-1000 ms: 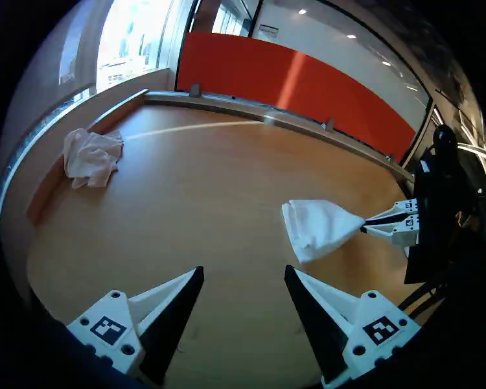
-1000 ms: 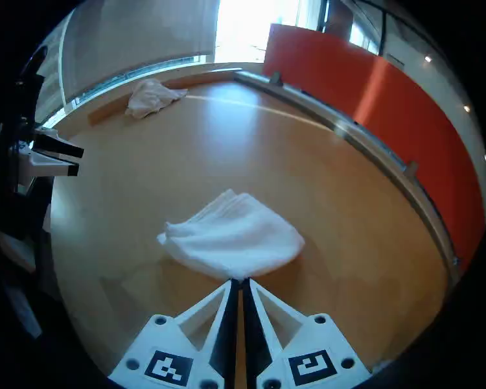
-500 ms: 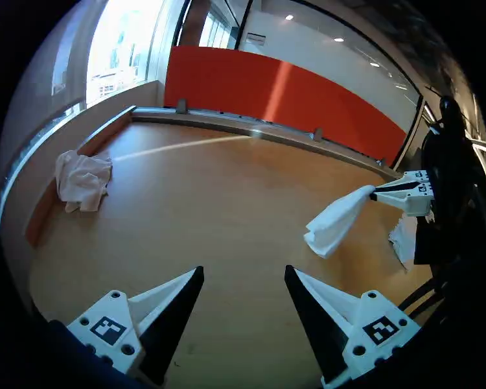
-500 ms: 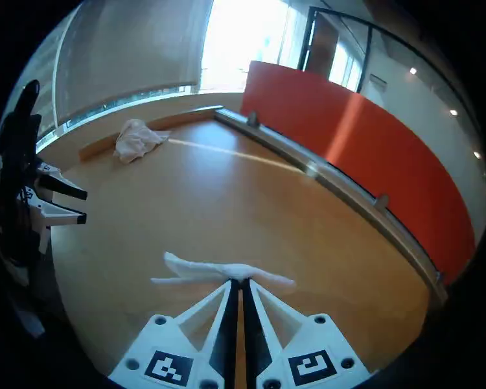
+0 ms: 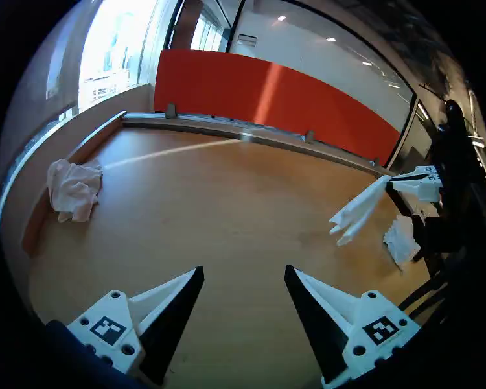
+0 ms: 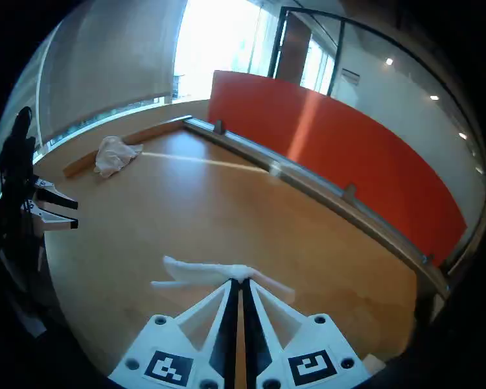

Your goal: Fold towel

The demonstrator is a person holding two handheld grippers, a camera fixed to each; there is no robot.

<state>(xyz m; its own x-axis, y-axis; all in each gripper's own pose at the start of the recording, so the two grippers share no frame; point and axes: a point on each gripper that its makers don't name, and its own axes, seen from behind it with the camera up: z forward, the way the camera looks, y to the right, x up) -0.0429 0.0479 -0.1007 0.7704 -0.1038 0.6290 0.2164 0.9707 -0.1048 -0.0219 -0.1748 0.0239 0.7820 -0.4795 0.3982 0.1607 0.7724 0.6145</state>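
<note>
A folded white towel (image 5: pixel 358 211) hangs off the table, pinched at one corner by my right gripper (image 5: pixel 391 184), seen at the right of the left gripper view. In the right gripper view the towel (image 6: pixel 204 273) drapes edge-on just past the shut fingertips of the right gripper (image 6: pixel 238 283). My left gripper (image 5: pixel 243 272) stands open low over the wooden table (image 5: pixel 223 201), nothing between its fingers; it also appears at the far left as the left gripper (image 6: pixel 74 214). A second, crumpled white towel (image 5: pixel 72 188) lies at the table's far left corner, the same crumpled towel (image 6: pixel 113 154).
A red partition (image 5: pixel 275 97) with a metal rail runs along the table's far edge. A low wooden ledge (image 5: pixel 68 168) borders the window side. Another white cloth (image 5: pixel 400 240) sits by the dark figure of a person (image 5: pixel 457 188) at the right edge.
The right gripper has lifted the folded towel off the table and carried it up and to the right; it now hangs in the air. The left gripper stayed open and roughly in place.
</note>
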